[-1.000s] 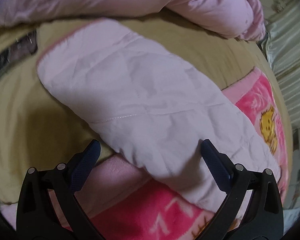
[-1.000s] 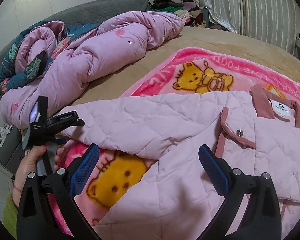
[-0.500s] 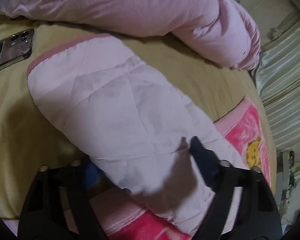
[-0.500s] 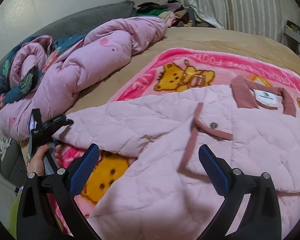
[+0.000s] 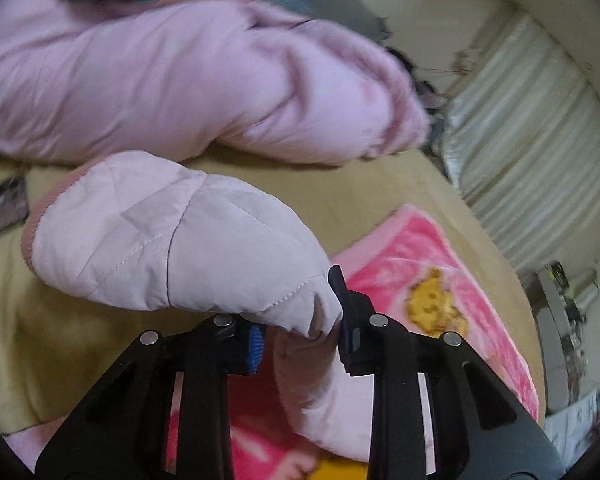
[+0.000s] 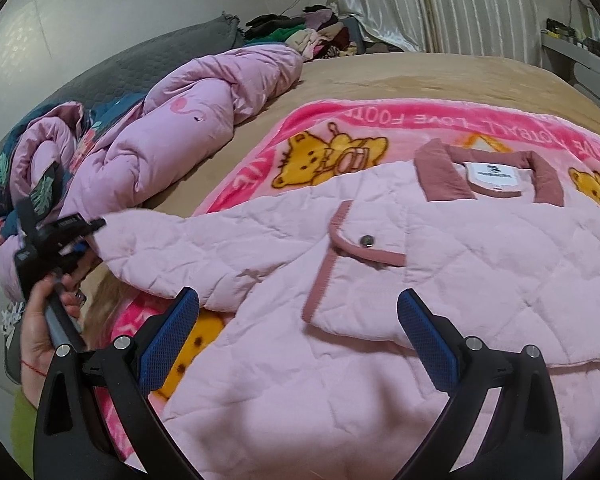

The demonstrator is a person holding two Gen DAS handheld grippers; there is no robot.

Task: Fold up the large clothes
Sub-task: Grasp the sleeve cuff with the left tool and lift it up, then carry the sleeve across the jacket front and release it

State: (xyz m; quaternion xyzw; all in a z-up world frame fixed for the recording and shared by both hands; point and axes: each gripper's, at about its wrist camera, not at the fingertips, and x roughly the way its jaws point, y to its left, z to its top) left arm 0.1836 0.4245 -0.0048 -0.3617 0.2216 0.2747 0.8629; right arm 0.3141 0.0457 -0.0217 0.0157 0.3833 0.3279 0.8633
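Note:
A pale pink quilted jacket (image 6: 440,264) with a dusty-rose collar lies front-up on a pink bear-print blanket (image 6: 340,136). My left gripper (image 5: 298,330) is shut on the jacket's sleeve (image 5: 188,244) and holds it lifted off the bed; the cuff end hangs to the left. In the right wrist view the left gripper (image 6: 82,236) shows at the left edge, pinching the sleeve end. My right gripper (image 6: 296,340) is open and empty, hovering over the jacket's front below the chest pocket (image 6: 360,240).
A rolled pink duvet (image 6: 188,128) lies along the far left of the tan bed (image 6: 440,76); it also fills the top of the left wrist view (image 5: 172,84). A phone (image 5: 2,208) lies on the bed by the cuff. Clothes pile (image 6: 300,32) and curtains (image 6: 440,0) stand behind.
My left gripper has closed on the sleeve and lifted it off the bed. My right gripper has stayed open and shifted slightly over the jacket front.

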